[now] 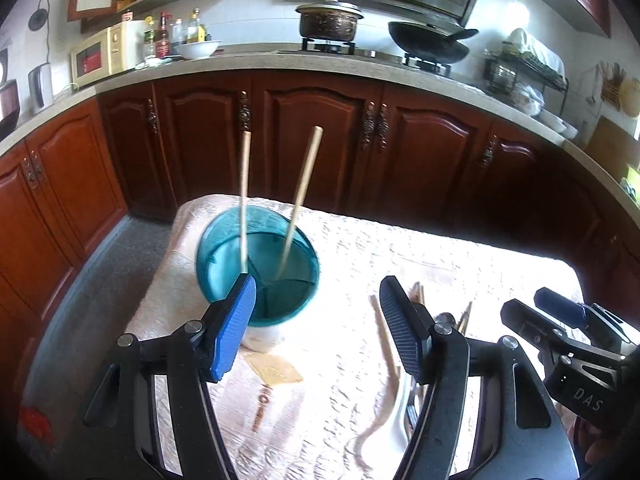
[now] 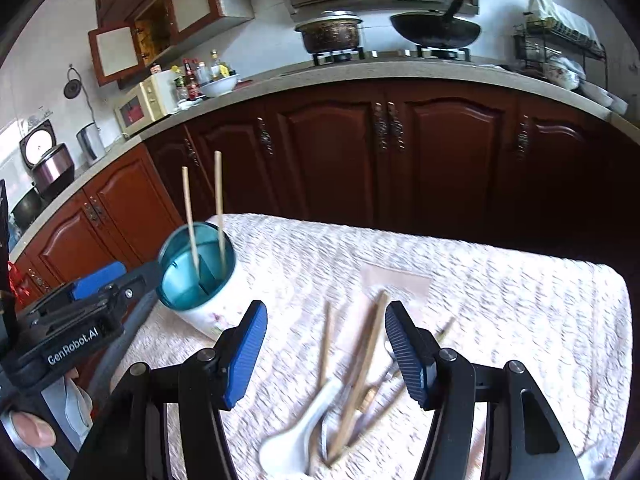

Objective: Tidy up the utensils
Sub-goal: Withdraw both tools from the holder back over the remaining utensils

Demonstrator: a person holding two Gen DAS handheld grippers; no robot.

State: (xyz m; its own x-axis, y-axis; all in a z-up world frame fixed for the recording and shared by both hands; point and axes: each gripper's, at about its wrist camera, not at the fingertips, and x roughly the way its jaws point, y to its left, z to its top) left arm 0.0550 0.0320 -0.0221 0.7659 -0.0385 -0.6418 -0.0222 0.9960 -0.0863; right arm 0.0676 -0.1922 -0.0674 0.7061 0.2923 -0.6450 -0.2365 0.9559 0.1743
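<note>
A white utensil holder (image 1: 258, 264) with a teal divided insert stands on the cloth-covered table, two wooden chopsticks (image 1: 304, 184) upright in it. My left gripper (image 1: 318, 330) is open just short of it, nothing between its pads. In the right wrist view the same holder (image 2: 196, 276) stands at the left. My right gripper (image 2: 326, 354) is open above a loose pile: a white ceramic spoon (image 2: 304, 428), long wooden chopsticks (image 2: 362, 372) and thinner metal pieces. The pile lies on the cloth; the pads do not touch it.
The pale patterned tablecloth (image 2: 500, 300) covers a small table with a drop on every side. Dark wooden cabinets (image 2: 336, 152) and a counter with pot and wok lie beyond. My right gripper (image 1: 536, 312) shows at the left wrist view's right edge.
</note>
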